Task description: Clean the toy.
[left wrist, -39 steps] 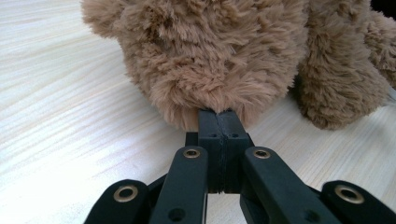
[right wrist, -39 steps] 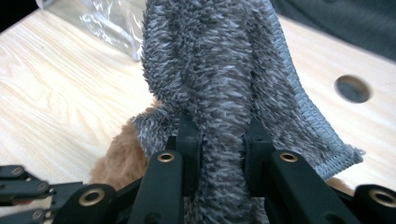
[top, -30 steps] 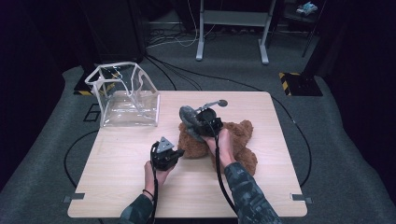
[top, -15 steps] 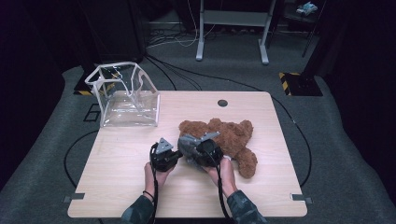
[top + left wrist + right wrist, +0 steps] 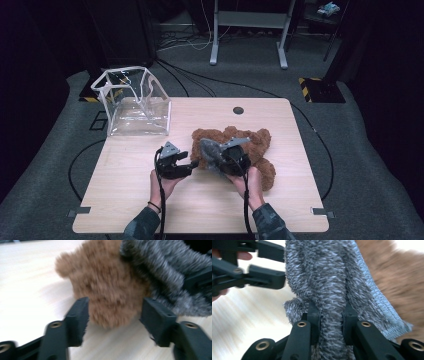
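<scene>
**The teddy's paw could slip away**

The brown teddy bear (image 5: 240,150) lies on the tabletop (image 5: 130,200), near the middle. The right gripper (image 5: 329,315) has its fingers clamped on a fluffy grey cloth (image 5: 329,282), which hangs against the bear. The left gripper (image 5: 113,315) has just been opening its fingers. They now stand apart, with one furry brown paw (image 5: 105,290) between them, but they do not seem to press on it yet.

Things could go wrong here. The paw is soft and round, so it may slide out if the fingers close too far out on its tip. The grey cloth sits touching the paw, so the left fingers might pinch the cloth too. The two grippers are very close and could bump each other.

A clear bag (image 5: 135,105) stands open at the far left corner, well apart from the bear. A small dark round spot (image 5: 238,110) sits near the far edge. Nothing lies between the bear and the bag.
</scene>
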